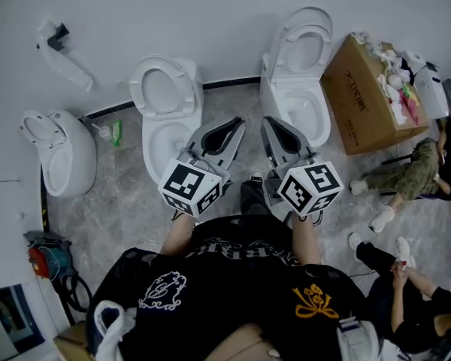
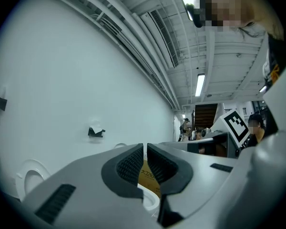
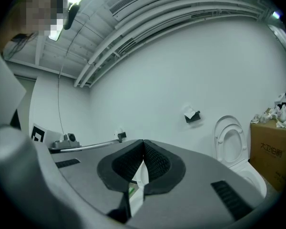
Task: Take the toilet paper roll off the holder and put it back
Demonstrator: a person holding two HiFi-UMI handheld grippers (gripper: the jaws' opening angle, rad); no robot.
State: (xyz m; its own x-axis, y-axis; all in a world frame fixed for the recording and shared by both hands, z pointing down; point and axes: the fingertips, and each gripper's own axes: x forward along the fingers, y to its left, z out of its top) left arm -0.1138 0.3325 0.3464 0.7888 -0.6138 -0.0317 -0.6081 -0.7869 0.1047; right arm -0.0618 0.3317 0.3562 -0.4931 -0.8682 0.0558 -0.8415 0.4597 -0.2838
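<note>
Standing in front of two white toilets, the person holds both tools level and side by side in the middle of the head view. The left gripper [image 1: 237, 124] points toward the left toilet [image 1: 165, 89], and the right gripper [image 1: 269, 124] points toward the right toilet [image 1: 304, 51]. Both seats are lifted against the white wall [image 1: 173, 13]. In its own view, the jaws of the right gripper are pressed together at the tips with nothing between them. The jaws of the left gripper also stand together, with only a very thin slit at the tips, and they pinch nothing. The holder [image 3: 193, 117] is a small dark bracket on the wall, right of centre in the right gripper view and just left of a raised toilet seat. The white piece on top of it seems to be the toilet paper roll [image 3: 189, 110], but it is too small to be sure. It is well apart from both grippers. An open cardboard box [image 1: 361, 104] with crumpled white things on top stands at the right of the head view, just beside the right toilet. A third toilet [image 1: 56, 153] is at the left edge, on the grey marbled floor [image 1: 120, 194]. Two people [image 1: 406, 175] sit on the floor at the lower right.
</note>
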